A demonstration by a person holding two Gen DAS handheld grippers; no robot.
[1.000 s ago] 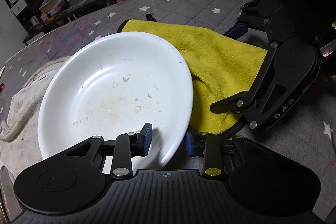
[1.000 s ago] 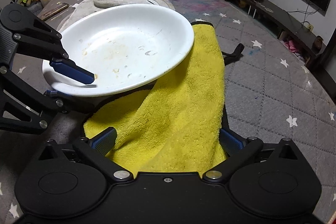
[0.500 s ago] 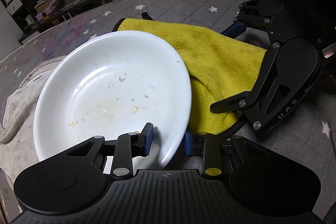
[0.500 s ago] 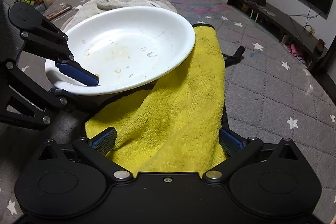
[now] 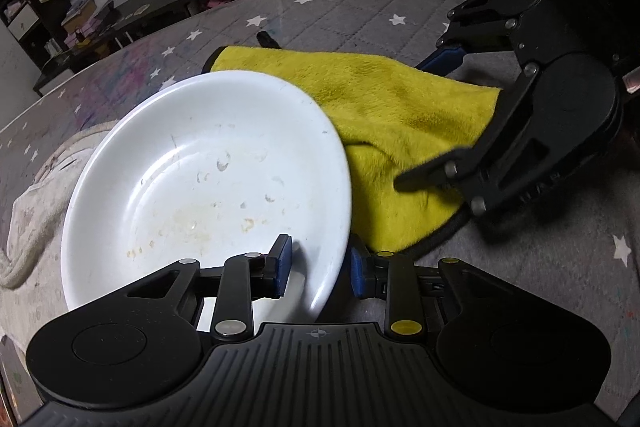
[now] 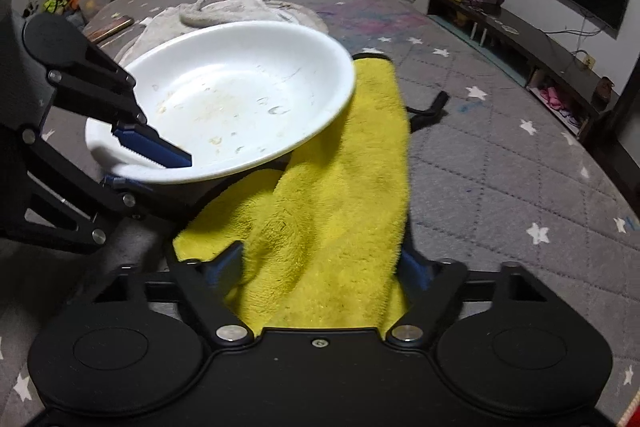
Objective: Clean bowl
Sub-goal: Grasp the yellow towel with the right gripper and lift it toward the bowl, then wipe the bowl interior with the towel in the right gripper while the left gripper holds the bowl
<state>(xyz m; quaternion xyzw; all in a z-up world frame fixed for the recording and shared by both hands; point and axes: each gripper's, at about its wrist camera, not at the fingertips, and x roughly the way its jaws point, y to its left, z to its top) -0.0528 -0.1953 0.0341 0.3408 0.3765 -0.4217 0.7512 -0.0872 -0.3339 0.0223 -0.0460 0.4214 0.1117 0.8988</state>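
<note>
Left wrist view: my left gripper (image 5: 320, 267) is clamped on the near rim of the white bowl (image 5: 208, 187), one blue pad inside the rim and one outside. The bowl is tilted, its far edge raised, and its inner surface carries yellowish residue and dried spots. A yellow cloth (image 5: 384, 115) lies to the right of the bowl and passes beneath its right edge, on the grey star-patterned cover (image 5: 520, 267). My right gripper (image 5: 432, 123) enters from the right, its fingers on either side of the cloth. A pale towel (image 5: 28, 211) lies to the left.

Right wrist view: my right gripper (image 6: 320, 267) has its jaws closing, with the near end of the yellow cloth (image 6: 332, 211) bunched between them and touching both pads. The bowl (image 6: 240, 95) sits far left, over the cloth's left fold. My left gripper (image 6: 148, 159) grips the bowl's left rim. The pale towel (image 6: 224, 11) lies beyond the bowl.
</note>
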